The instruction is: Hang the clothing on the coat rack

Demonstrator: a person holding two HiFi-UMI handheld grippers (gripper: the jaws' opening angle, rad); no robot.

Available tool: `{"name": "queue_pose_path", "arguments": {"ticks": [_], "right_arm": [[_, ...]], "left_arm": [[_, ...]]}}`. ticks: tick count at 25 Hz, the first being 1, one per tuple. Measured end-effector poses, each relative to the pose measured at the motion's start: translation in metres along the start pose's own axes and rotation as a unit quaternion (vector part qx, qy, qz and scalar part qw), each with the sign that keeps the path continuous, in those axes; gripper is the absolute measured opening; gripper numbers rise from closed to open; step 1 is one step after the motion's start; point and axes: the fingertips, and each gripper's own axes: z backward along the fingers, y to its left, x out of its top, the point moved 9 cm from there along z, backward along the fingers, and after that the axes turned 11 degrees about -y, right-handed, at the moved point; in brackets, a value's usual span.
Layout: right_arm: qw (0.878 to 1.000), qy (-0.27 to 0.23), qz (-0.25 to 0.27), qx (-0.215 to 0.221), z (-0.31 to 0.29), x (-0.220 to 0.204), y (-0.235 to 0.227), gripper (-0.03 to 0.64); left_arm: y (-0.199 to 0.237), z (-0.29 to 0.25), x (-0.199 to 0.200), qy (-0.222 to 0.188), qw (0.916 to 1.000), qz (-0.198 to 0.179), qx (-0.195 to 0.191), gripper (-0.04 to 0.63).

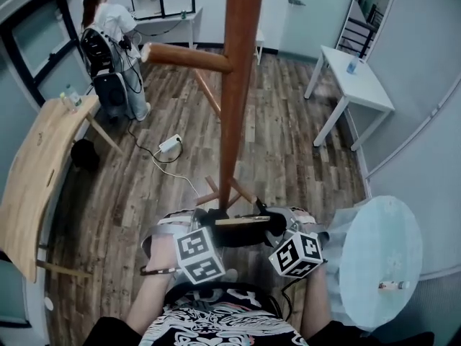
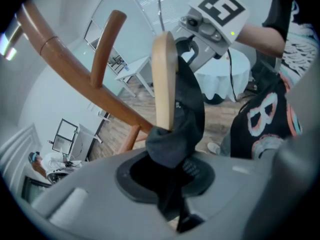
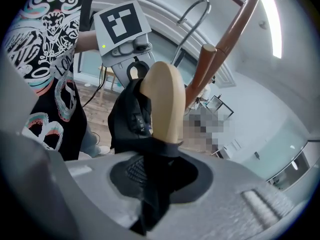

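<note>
- Two grippers share one load close in. The left gripper (image 1: 204, 220) is clamped on one end of a wooden hanger (image 1: 241, 220) and the right gripper (image 1: 279, 220) on the other. Each bites through the dark clothing (image 1: 245, 236) draped over it.
- Both grips press on cloth rather than bare wood. I judge the hanger could slip or twist inside the fabric if one side pulls harder than the other.
- Any tilt of the hanger on the way up would likely send the clothing sliding toward its lower end.
- One metal hook (image 3: 192, 11) rises from the hanger's middle. Steered only from the two ends, it may miss its mark or knock against wood.
- Just beyond stands the coat rack (image 1: 238, 85). A bare peg (image 1: 187, 56) juts out to the left, well above the hanger.
- Farther off, a person (image 1: 108, 27) stands at a table (image 1: 169, 24), well apart from the rack.
</note>
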Motion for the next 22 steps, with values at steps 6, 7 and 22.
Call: {"name": "queue_pose_path", "arguments": {"ticks": [6, 7, 22], "right_arm": [[1.0, -0.006, 0.009, 0.016, -0.002, -0.004, -0.014, 0.074], [1.0, -0.006, 0.011, 0.02, -0.004, -0.006, -0.016, 0.075], [0.995, -0.022, 0.033, 0.088, -0.035, -0.011, -0.04, 0.075]], "left_arm": [[0.005, -0.005, 0.006, 0.006, 0.9999, 0.01, -0.001, 0.048], [0.005, -0.006, 0.006, 0.008, 0.9999, 0.013, -0.003, 0.048], [0.014, -0.015, 0.001, 0.037, 0.9963, 0.075, -0.016, 0.043]]}}
